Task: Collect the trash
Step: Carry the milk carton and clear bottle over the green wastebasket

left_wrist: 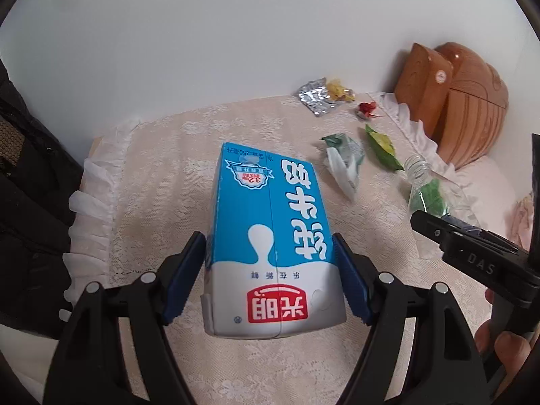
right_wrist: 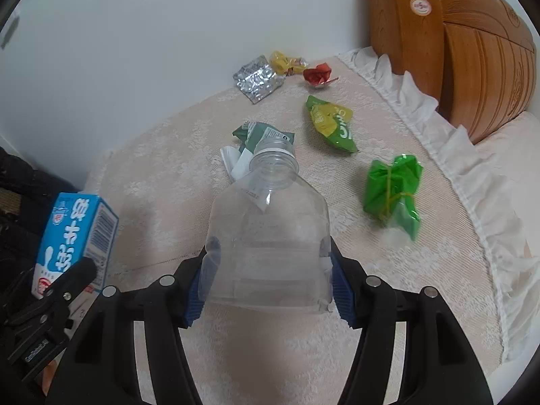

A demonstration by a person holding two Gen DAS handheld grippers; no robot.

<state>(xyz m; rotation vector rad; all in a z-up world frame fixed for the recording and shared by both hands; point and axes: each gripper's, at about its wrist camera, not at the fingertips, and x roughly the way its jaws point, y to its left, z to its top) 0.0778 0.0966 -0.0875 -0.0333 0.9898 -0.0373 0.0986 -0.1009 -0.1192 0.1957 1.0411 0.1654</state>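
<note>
My left gripper [left_wrist: 270,276] is shut on a blue and white milk carton [left_wrist: 270,236] and holds it above the table; the carton also shows in the right wrist view [right_wrist: 74,236]. My right gripper [right_wrist: 268,283] is shut on a clear plastic bottle [right_wrist: 270,236] with no cap, its neck pointing away; the bottle also shows in the left wrist view [left_wrist: 425,185]. Loose trash lies on the lace-covered table [right_wrist: 168,175]: a silver foil wrapper [right_wrist: 258,79], a yellow wrapper [right_wrist: 285,60], a red wrapper [right_wrist: 317,74], a green and yellow snack bag [right_wrist: 332,123], a green and white packet [right_wrist: 253,138], and a green cellophane wrapper [right_wrist: 391,189].
A white wall [right_wrist: 168,33] rises behind the table. A carved wooden headboard [right_wrist: 472,50] stands at the right, past the table's ruffled edge [right_wrist: 472,185]. Dark clothing [left_wrist: 27,185] hangs at the left.
</note>
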